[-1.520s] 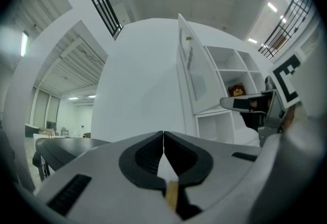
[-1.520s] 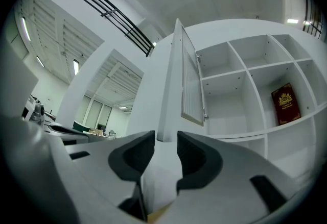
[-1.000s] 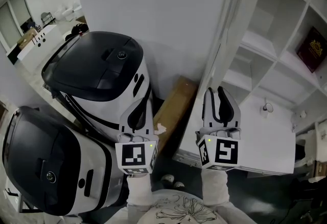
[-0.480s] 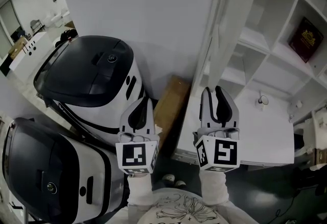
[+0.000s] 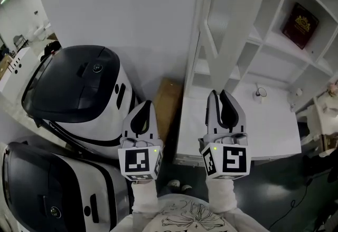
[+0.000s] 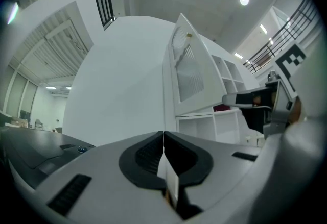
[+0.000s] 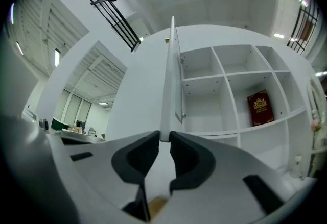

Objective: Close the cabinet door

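Note:
The white cabinet door (image 5: 219, 19) stands open, edge-on to me, in front of the white shelf cabinet (image 5: 274, 43). My right gripper (image 5: 223, 94) is level with the door's lower part. In the right gripper view the door's edge (image 7: 169, 80) runs straight down into my right gripper (image 7: 164, 139). Its jaws are closing and their pads lie against both faces of the edge. My left gripper (image 5: 143, 105) hangs shut and empty to the left of the door, apart from it. The left gripper view has the door (image 6: 189, 70) up at the right, beyond my left gripper (image 6: 163, 139).
Two big black-and-white machines (image 5: 79, 83) (image 5: 47, 188) stand at the left against a white wall. A cardboard box (image 5: 168, 101) leans between them and the cabinet. A dark red book (image 5: 300, 18) stands on a shelf, and a small object (image 5: 260, 92) sits on the cabinet's lower ledge.
Both grippers have drifted right toward the cabinet, so the door now stands right ahead of the right gripper. The right jaws have narrowed onto the door's edge. The left gripper stays shut.

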`<state>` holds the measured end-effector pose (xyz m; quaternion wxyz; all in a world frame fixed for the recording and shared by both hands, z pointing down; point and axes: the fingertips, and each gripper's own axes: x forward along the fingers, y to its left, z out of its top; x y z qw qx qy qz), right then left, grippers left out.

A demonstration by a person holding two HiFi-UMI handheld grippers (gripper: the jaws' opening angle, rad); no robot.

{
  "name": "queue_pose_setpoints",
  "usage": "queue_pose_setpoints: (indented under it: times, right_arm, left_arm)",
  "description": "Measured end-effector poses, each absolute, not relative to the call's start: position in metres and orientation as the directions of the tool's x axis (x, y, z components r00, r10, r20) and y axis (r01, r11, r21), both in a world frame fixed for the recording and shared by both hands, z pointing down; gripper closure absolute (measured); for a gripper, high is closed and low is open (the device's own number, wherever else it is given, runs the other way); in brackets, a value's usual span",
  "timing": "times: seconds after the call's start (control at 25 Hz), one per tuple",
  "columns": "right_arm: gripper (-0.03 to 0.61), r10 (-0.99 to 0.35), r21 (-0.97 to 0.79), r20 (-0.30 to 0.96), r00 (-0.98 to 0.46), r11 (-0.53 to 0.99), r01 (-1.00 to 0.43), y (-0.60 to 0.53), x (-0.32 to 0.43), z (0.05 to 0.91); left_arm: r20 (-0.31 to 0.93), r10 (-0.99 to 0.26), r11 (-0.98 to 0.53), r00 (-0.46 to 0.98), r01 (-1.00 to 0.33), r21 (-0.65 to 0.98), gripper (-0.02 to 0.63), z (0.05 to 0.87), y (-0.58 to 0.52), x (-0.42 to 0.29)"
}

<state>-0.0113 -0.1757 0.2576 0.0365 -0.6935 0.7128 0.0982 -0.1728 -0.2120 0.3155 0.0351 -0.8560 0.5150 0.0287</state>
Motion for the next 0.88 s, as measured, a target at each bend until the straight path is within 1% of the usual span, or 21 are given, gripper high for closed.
queue_pose_setpoints:
  times: [0.28, 0.56, 0.88]
  right_arm:
    - [0.514, -0.981, 0.096, -0.195, 0.014, -0.034, -0.995, -0.171, 0.004, 0.259]
    - [0.515, -0.978, 0.090, -0.208, 0.022, -0.041, -0.995, -0.170, 0.015, 0.260]
    - [0.515, -0.978, 0.063, -0.207, 0.037, -0.051, -0.997, -0.167, 0.039, 0.260]
  left_arm:
    - [-0.078, -0.840, -0.538, 0.537, -0.843, -0.022, 0.609, 0.323, -0.216, -0.148]
    - [-0.069, -0.799, -0.597, 0.597, -0.802, -0.019, 0.609, 0.328, -0.218, -0.124]
    - [-0.058, -0.775, -0.629, 0.629, -0.777, -0.016, 0.609, 0.331, -0.221, -0.098]
